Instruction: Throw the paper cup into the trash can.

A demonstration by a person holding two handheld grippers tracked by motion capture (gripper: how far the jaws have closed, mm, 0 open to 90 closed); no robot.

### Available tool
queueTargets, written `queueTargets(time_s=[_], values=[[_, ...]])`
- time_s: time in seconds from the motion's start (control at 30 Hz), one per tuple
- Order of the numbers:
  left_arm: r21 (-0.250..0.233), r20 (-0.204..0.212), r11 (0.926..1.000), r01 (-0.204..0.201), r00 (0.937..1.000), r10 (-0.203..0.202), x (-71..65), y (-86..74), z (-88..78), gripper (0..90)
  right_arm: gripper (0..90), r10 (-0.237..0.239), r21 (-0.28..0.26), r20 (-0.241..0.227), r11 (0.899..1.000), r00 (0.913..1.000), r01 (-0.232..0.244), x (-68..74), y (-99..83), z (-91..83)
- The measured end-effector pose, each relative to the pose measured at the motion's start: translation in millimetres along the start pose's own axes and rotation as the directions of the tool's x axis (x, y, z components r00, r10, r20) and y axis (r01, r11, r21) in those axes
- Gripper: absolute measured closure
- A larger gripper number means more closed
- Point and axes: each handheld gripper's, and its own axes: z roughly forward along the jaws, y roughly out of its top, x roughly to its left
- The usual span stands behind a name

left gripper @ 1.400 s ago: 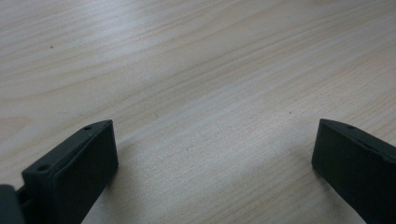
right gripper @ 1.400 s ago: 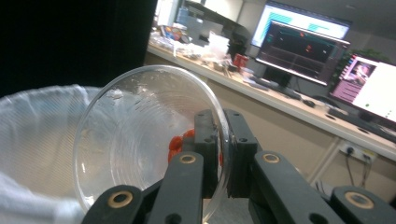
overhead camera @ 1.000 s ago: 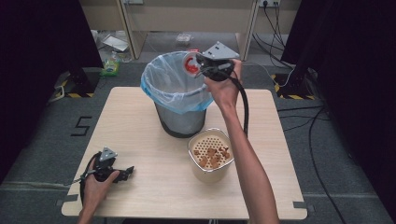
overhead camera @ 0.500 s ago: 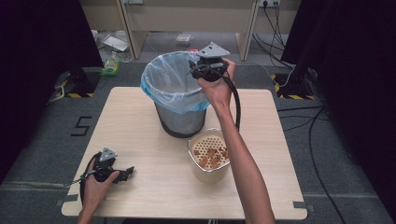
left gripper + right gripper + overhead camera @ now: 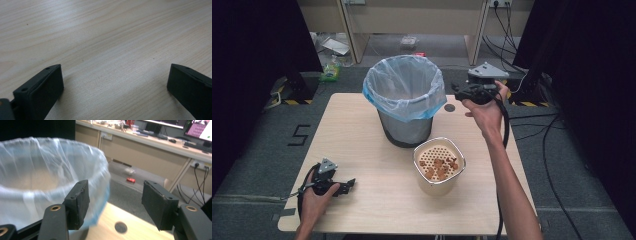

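The bin (image 5: 404,100) stands at the table's (image 5: 362,125) twelve o'clock, its thin bag (image 5: 37,170) soft and slippery; likely best held by the rim. The right gripper (image 5: 460,91), at its three o'clock, is spread and empty. The left gripper (image 5: 346,184), at seven o'clock, is spread too.

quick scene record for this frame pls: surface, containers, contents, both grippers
surface: light wooden table
bin: grey bin with blue-rimmed clear liner, upright at table's far middle
tub: cream perforated tub, near side of bin
tub contents: brown chunks
left gripper: open, low on near-left table, nothing between jaws
right gripper: open, raised to the right of bin rim, nothing held
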Motion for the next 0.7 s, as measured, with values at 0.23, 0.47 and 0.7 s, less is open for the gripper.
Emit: queueTargets(time_s=[0.23, 0.47, 0.7], values=[[0.000, 0.000, 1.0000, 0.001, 1.0000, -0.001, -0.1, 0.0, 0.0, 0.0, 37.6, 0.010, 0.031, 0.010, 0.999, 0.9999, -0.010, -14.2, -30.0, -20.3], [0.001, -0.001, 1.0000, 0.001, 1.0000, -0.001, 0.0, -0.1, -0.2, 0.0, 36.7, 0.006, 0.060, 0.016, 0.998, 0.9999, -0.006, -16.8, -63.0, -35.7], [0.000, -0.001, 1.0000, 0.002, 1.0000, -0.002, -0.2, -0.2, -0.2, 0.0, 36.4, 0.024, 0.093, 0.028, 0.995, 0.9993, -0.026, -20.7, -103.9, -48.0]])
